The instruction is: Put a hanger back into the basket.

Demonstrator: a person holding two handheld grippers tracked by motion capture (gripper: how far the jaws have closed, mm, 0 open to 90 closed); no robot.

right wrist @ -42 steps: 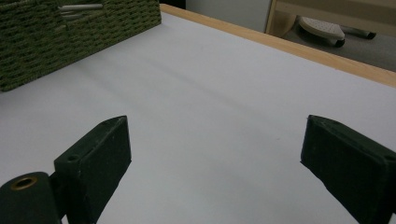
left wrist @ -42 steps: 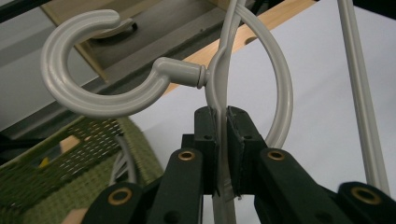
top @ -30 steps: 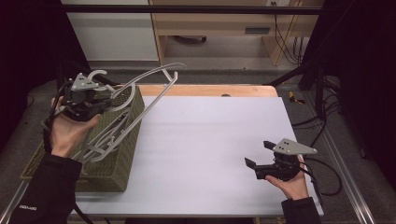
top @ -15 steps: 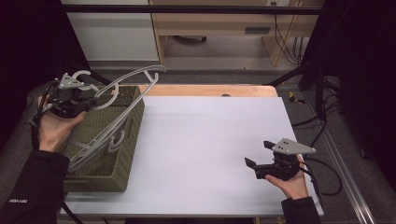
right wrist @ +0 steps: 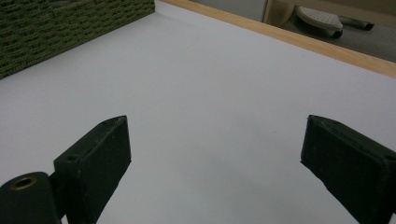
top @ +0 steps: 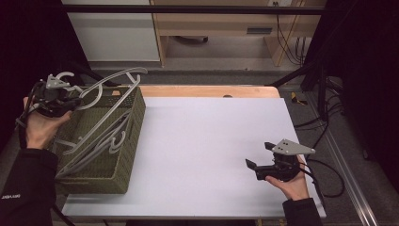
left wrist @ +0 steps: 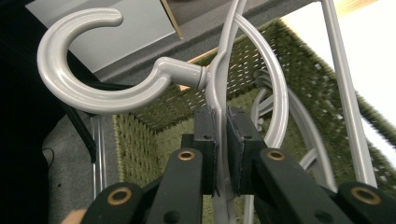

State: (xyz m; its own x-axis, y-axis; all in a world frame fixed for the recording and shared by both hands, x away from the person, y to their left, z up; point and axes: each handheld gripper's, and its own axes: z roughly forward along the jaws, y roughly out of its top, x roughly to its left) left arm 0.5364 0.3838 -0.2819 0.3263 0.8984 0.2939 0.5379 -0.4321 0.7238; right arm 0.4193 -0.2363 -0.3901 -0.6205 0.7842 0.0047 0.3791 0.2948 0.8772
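At the left of the high view, the left hand-held gripper (left wrist: 222, 154) is clenched on a grey hanger (left wrist: 219, 88) above the green basket (top: 124, 160). The right hand-held gripper (top: 261, 155), lower right, stands released over the table (top: 207, 141).

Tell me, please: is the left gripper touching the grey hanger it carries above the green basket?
Touching. In the left gripper view, both pads of the left gripper press on the grey hanger just below its hook, with no gap at either side.
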